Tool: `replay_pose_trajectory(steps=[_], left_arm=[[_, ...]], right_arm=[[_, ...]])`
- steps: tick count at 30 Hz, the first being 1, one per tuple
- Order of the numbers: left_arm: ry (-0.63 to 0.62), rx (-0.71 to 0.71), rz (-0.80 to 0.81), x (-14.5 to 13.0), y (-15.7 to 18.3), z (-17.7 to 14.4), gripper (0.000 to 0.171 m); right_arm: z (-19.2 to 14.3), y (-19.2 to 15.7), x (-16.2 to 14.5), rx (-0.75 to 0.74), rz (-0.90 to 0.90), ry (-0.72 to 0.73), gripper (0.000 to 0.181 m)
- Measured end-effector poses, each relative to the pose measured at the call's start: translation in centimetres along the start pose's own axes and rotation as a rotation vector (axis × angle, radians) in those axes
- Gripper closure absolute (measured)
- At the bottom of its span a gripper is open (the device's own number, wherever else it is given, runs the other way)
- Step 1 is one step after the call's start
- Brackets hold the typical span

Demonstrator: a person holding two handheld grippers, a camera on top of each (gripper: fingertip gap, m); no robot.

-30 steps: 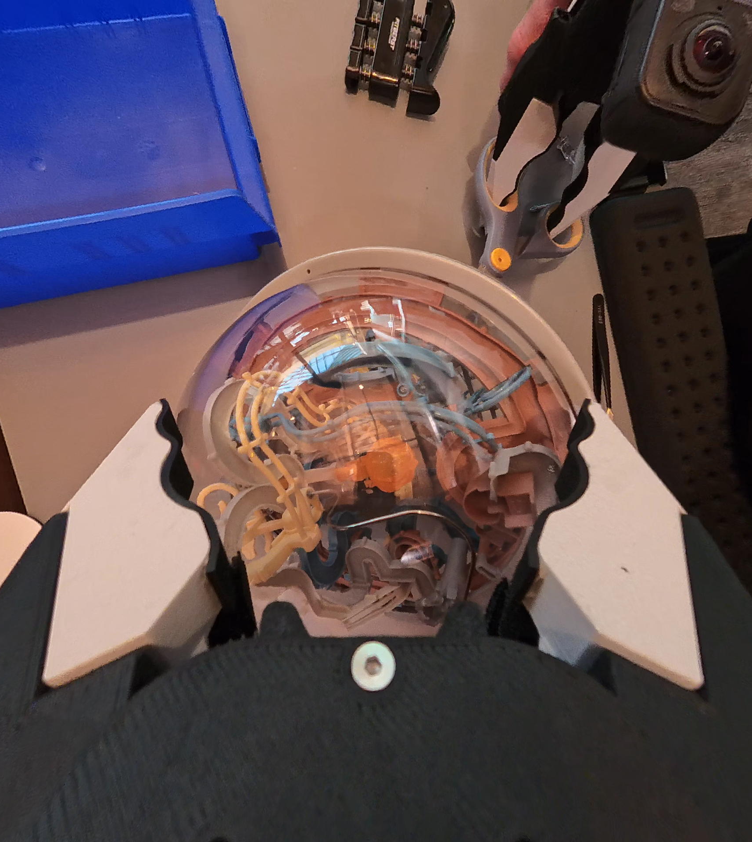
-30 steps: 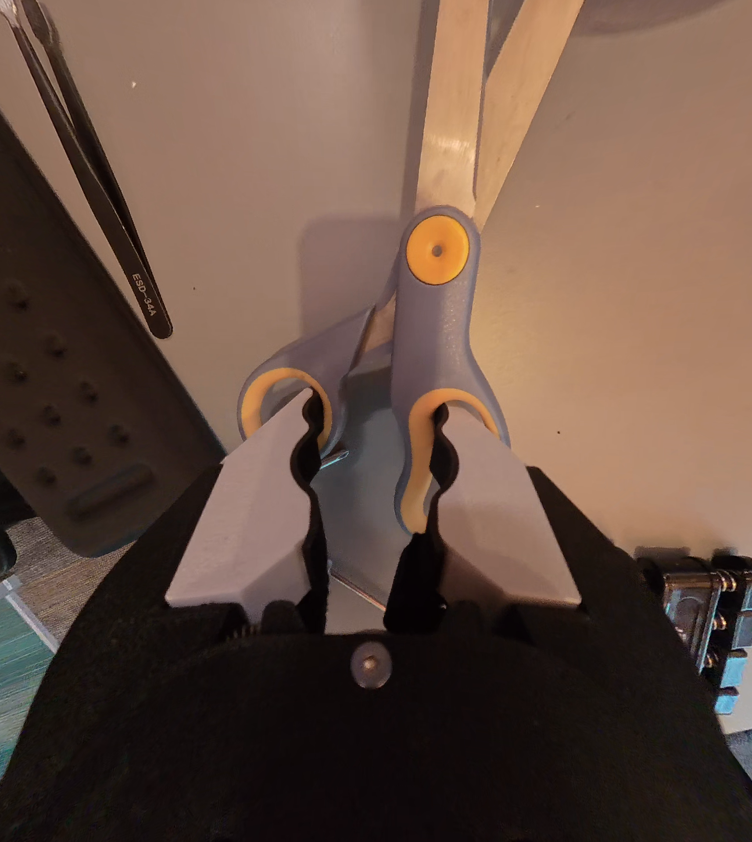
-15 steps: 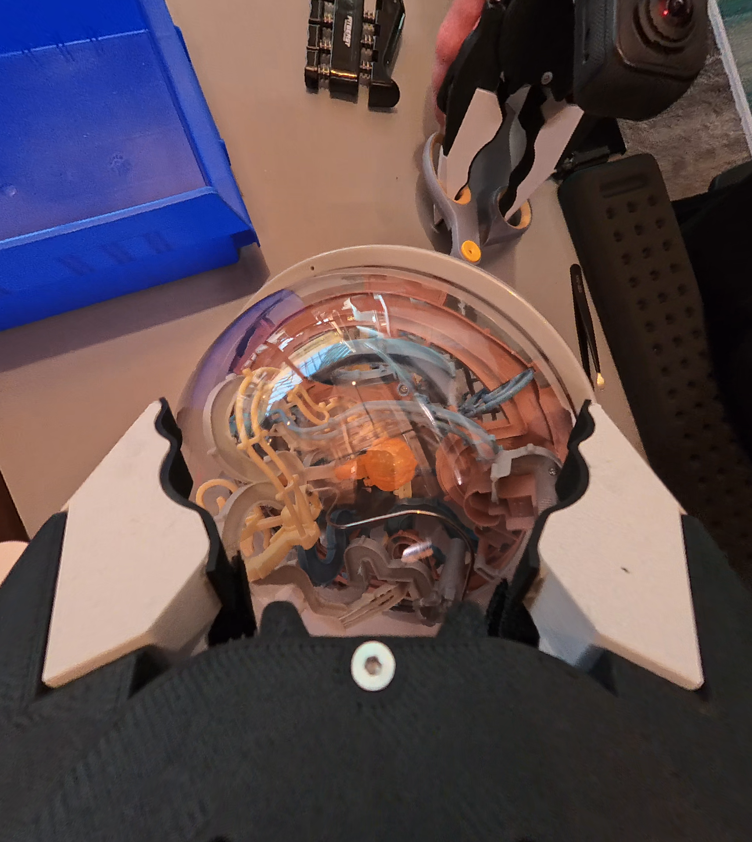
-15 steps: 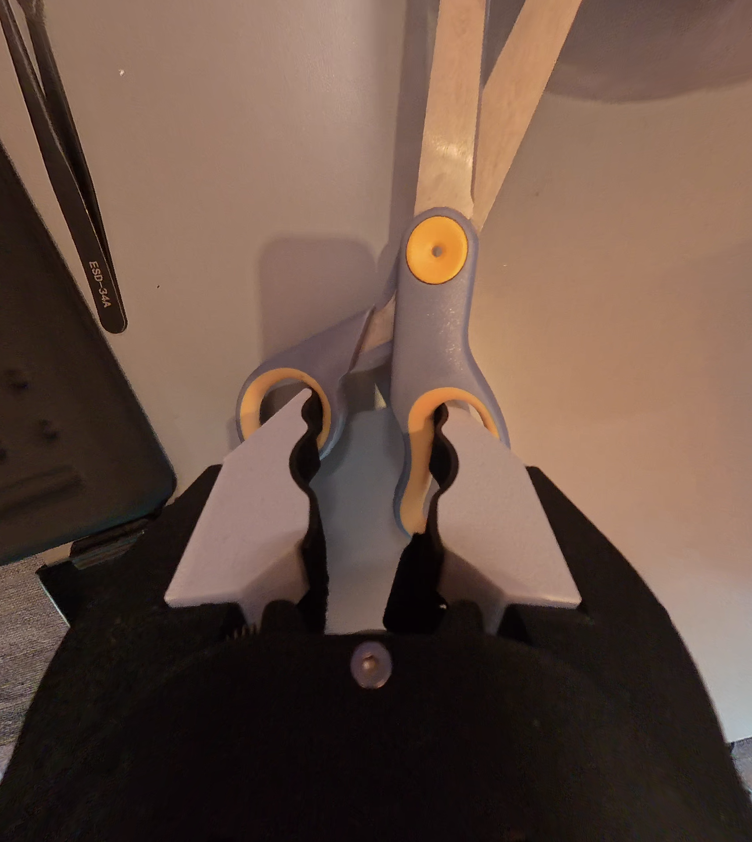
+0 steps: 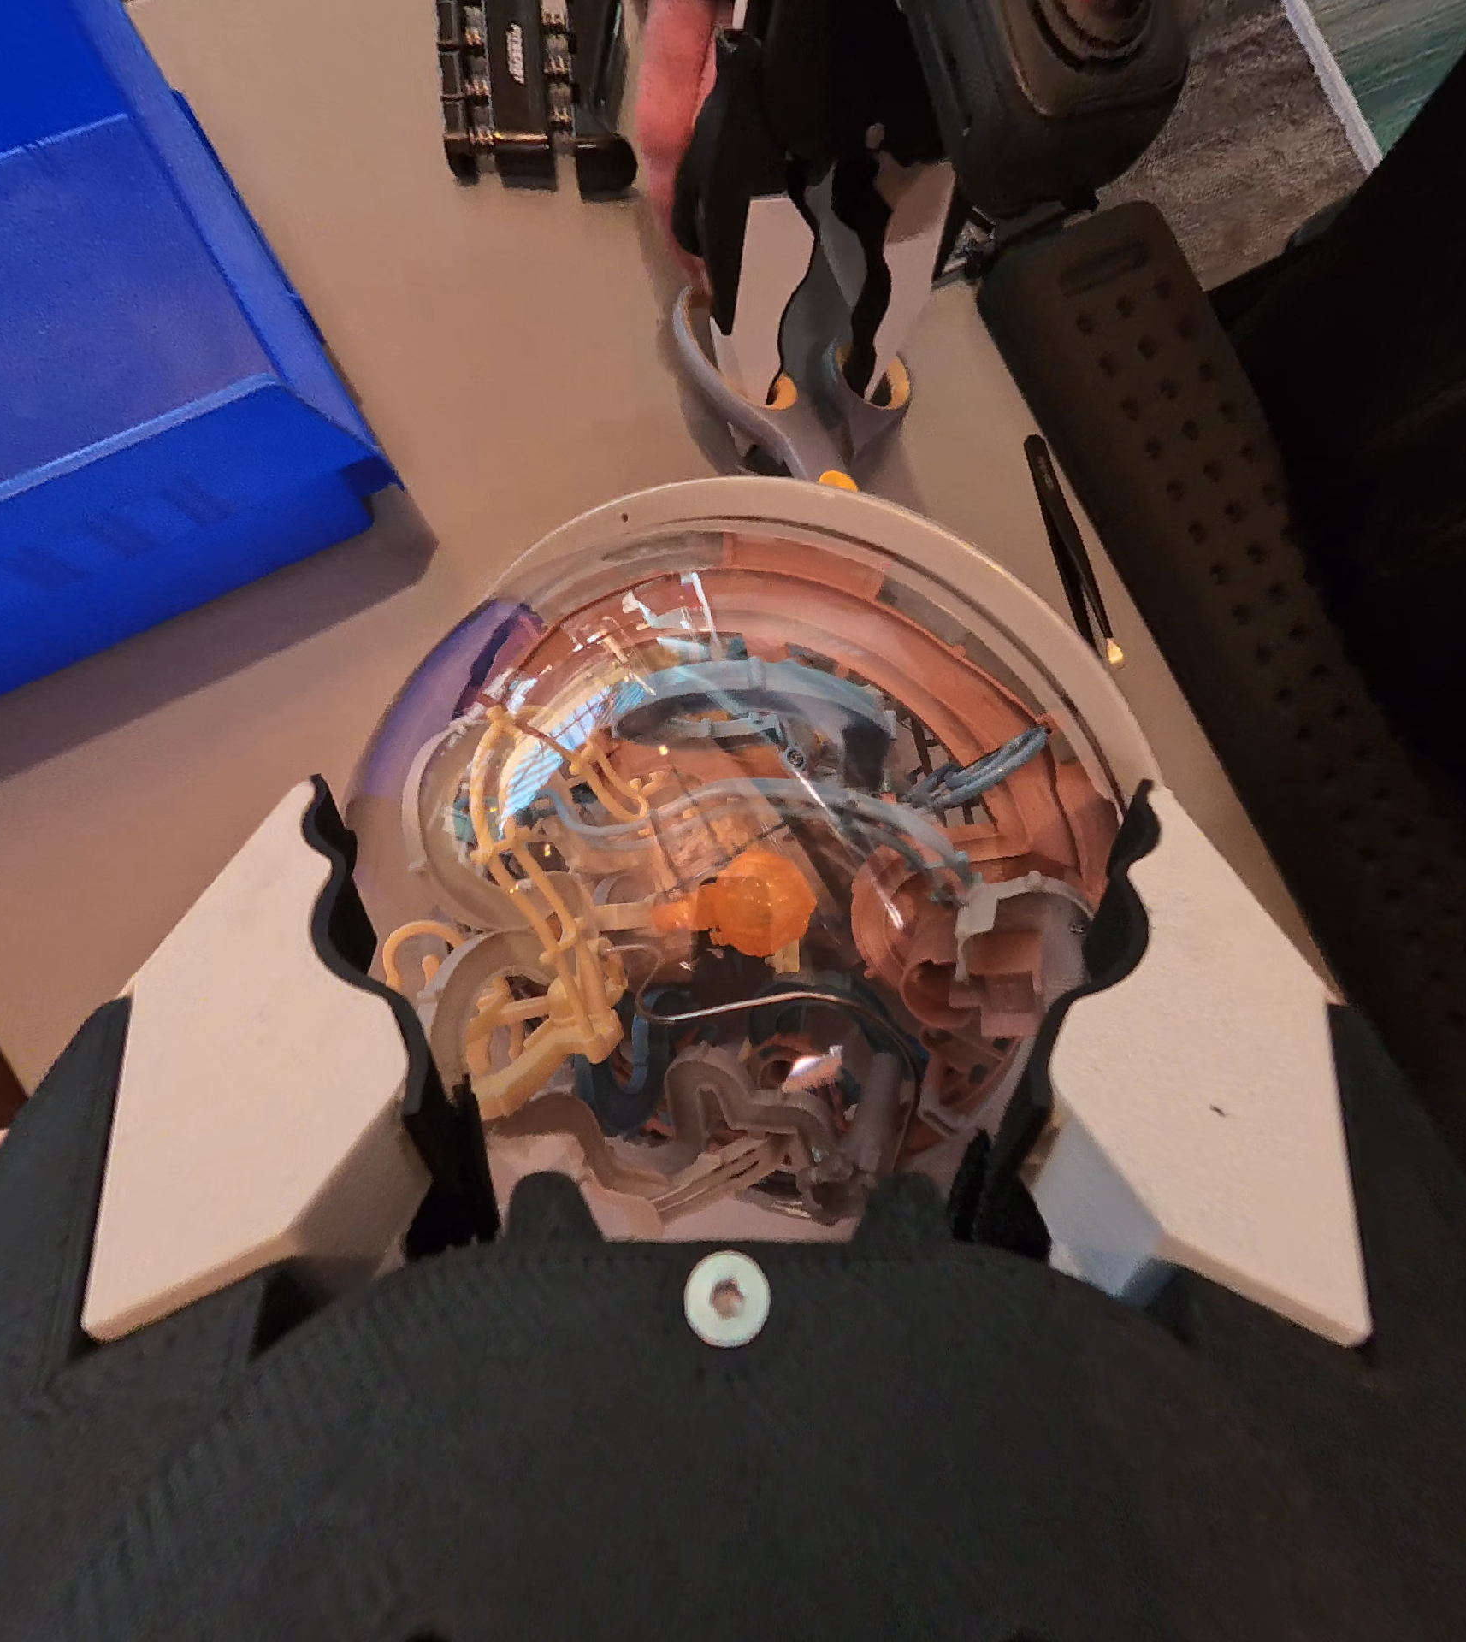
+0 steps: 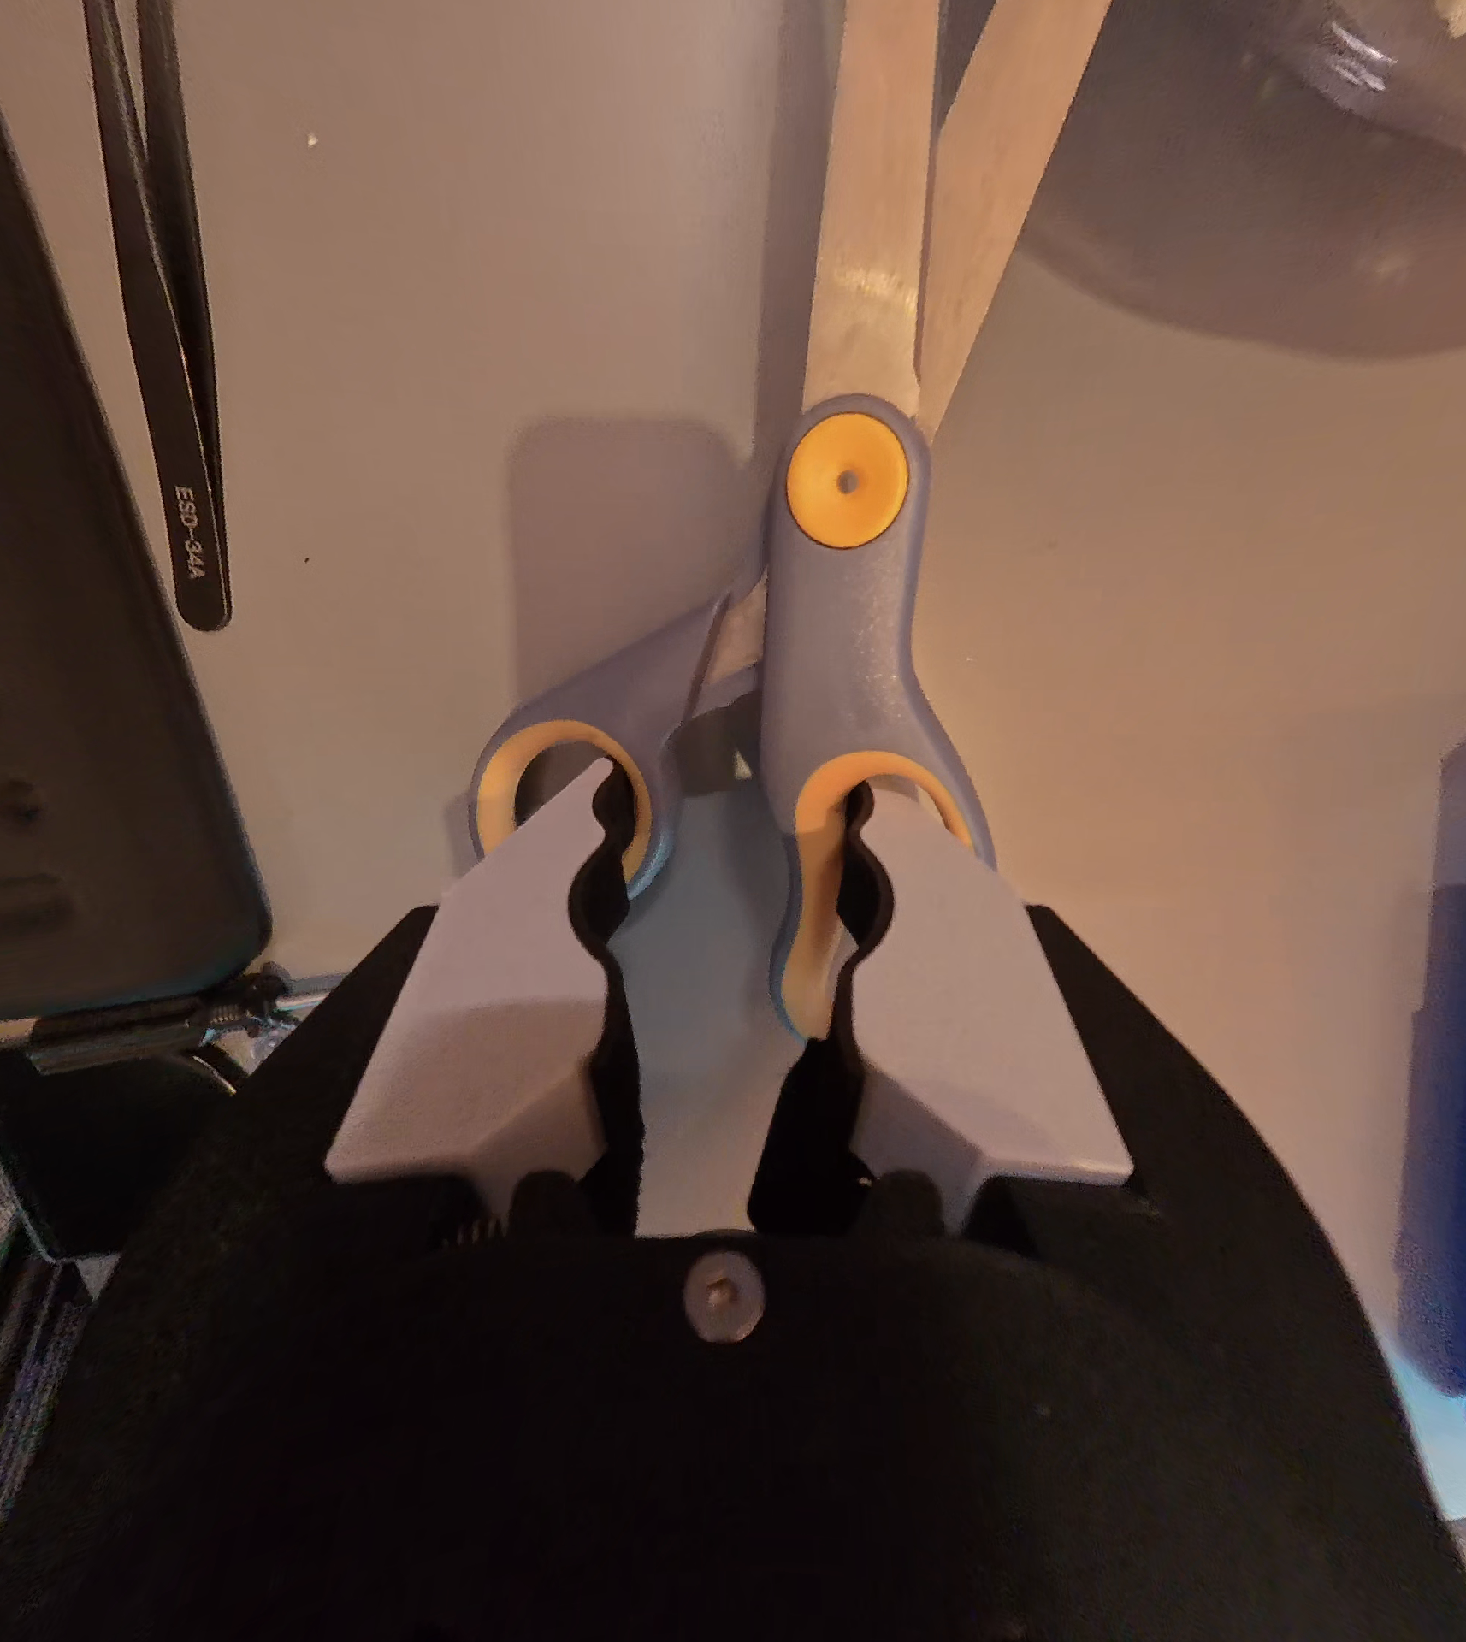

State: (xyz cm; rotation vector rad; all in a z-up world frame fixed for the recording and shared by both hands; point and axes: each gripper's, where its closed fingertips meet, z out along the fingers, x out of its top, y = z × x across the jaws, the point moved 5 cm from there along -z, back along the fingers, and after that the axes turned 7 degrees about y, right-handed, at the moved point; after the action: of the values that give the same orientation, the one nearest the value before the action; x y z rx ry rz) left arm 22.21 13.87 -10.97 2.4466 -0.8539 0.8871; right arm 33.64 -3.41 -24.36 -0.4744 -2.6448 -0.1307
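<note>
1. Where the beige desk (image 5: 534, 373) spreads under both cameras, its matte top is lit warmly and carries soft shadows.
2. The left tongs (image 5: 729, 888) are spread wide and clamped on a clear plastic dome-shaped maze ball with a pale ring (image 5: 738, 844); both black wavy pads press its sides, and it fills the gap down to the palm.
3. The right tongs (image 6: 729, 853) are partly parted, each finger pushed into one yellow-lined loop of the grey-handled scissors with steel blades (image 6: 845, 622), holding them from inside the handles. The blades are slightly apart and point away across the desk.
4. In the left view the scissors (image 5: 787, 426) lie just beyond the ball's ring, with the right tongs (image 5: 800, 355) standing over them.
5. A blue plastic bin (image 5: 90, 355) sits on the desk's far left, a black folded multi-tool (image 5: 534, 98) at the far edge, and slim black tweezers (image 6: 161, 355) beside a black perforated pad (image 5: 1200, 533) along the right edge.
6. Grey carpet (image 5: 1245, 133) shows past the desk's corner.
</note>
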Motion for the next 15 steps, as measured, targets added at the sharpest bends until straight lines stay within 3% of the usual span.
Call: replay_pose_trajectory(steps=[15], left_arm=[[0.061, 0.063, 0.083, -1.1, 2.1, -0.6, 0.012]], right_arm=[[0.7, 1.5, 1.2, 0.095, -0.113, 0.01, 0.14]])
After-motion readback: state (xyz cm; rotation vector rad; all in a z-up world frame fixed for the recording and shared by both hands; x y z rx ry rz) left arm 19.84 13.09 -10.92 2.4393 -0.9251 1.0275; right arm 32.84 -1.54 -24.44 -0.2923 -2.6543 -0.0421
